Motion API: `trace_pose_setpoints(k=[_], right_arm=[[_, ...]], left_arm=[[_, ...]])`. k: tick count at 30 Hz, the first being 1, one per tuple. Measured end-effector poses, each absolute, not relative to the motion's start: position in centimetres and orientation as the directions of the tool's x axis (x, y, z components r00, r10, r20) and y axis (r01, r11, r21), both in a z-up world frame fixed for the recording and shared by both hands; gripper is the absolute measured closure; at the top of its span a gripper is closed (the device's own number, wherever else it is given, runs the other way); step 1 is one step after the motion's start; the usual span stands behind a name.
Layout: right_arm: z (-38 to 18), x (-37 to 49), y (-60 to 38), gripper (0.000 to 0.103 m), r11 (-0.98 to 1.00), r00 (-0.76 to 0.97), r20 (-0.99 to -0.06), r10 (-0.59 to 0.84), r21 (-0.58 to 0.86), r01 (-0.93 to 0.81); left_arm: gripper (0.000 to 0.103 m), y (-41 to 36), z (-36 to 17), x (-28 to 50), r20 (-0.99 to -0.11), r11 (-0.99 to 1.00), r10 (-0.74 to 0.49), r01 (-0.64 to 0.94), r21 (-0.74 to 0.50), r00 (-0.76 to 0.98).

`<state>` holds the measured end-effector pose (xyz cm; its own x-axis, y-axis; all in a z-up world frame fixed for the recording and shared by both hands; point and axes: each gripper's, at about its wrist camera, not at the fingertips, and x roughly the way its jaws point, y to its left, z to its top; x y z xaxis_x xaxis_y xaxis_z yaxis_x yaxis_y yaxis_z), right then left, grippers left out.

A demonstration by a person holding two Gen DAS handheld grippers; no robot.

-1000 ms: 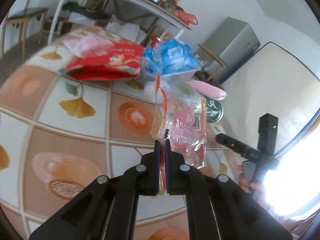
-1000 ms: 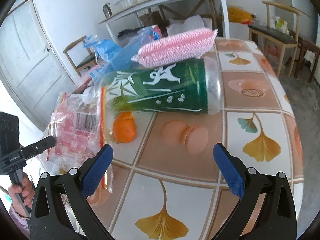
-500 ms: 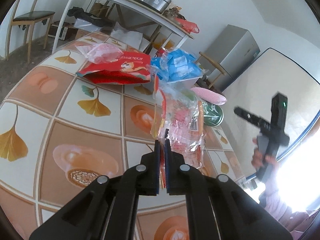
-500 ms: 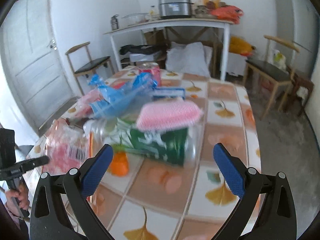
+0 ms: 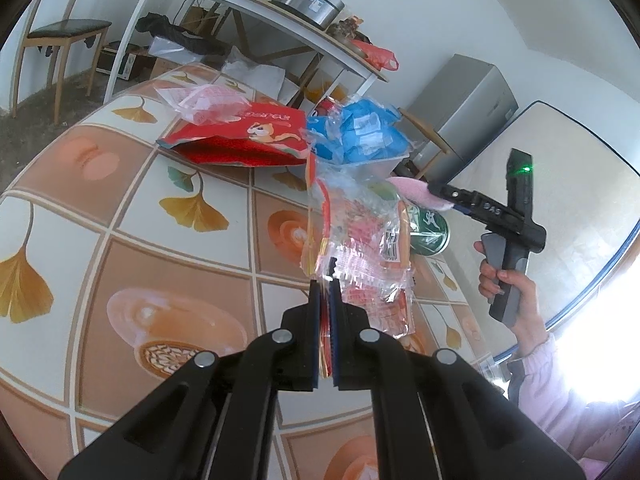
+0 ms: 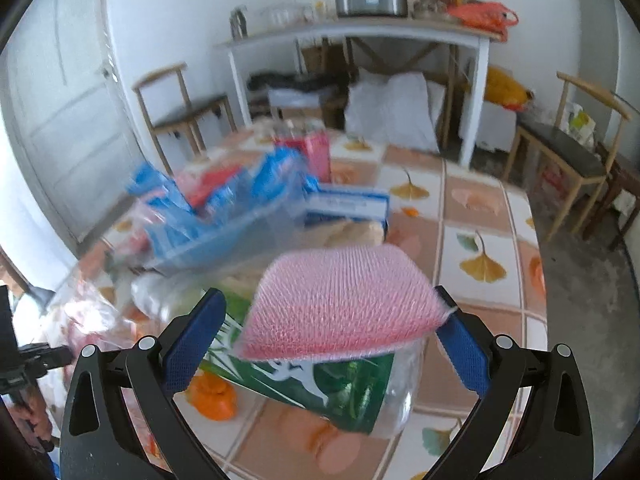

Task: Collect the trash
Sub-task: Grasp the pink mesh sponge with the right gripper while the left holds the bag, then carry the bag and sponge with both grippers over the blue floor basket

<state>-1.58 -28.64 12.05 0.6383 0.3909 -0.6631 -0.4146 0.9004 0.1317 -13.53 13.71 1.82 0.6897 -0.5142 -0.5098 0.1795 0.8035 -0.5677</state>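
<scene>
Now left gripper (image 5: pixel 325 296) clamps the clear snack bag (image 5: pixel 360 248); right gripper (image 6: pixel 326 332), spread wide around the pink sponge (image 6: pixel 340 300), should centre before closing.

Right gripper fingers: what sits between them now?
In the right wrist view, the pink sponge lies between the open right gripper fingers, resting on the green-labelled bottle.

left wrist view: sits behind left tongs (image 5: pixel 325 300), looks forward and down across tiled surface (image 5: pixel 120 216) toward white shelf and wall, close to clear wrapper (image 5: pixel 360 248). right wrist view: sits behind right tongs (image 6: pixel 326 334), faces same shelf, very near pink sponge (image 6: pixel 340 300). shared: sponge (image 5: pixel 416 194), green bottle (image 6: pixel 320 380) (image 5: pixel 430 230), blue bag (image 5: pixel 356 138) (image 6: pixel 224 208), surface (image 6: pixel 480 208).
</scene>
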Motion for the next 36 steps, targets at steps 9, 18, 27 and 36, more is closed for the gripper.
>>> trace_pose_setpoints(k=[9, 18, 27, 36], right_arm=[[11.8, -2.6, -26.3, 0.017, 0.899, 0.644, -0.715, 0.271, -0.052, -0.436], [11.9, -0.8, -28.3, 0.024, 0.929, 0.608, -0.734, 0.302, 0.083, -0.361], [14.9, -2.3, -34.0, 0.024, 0.897, 0.617, -0.651, 0.442, 0.328, -0.297], [18.6, -8.2, -41.4, 0.023, 0.818, 0.682, -0.497, 0.536, 0.506, -0.274]], left_arm=[[0.099, 13.3, 2.2, -13.4, -0.515, 0.807, -0.516, 0.187, -0.560, 0.685], [0.099, 13.6, 2.3, -13.5, -0.517, 0.813, -0.505, 0.180, -0.554, 0.691], [0.099, 14.2, 3.8, -14.1, -0.483, 0.787, -0.527, 0.188, -0.587, 0.699], [0.101, 11.9, 8.1, -15.3, -0.440, 0.790, -0.543, 0.258, -0.556, 0.716]])
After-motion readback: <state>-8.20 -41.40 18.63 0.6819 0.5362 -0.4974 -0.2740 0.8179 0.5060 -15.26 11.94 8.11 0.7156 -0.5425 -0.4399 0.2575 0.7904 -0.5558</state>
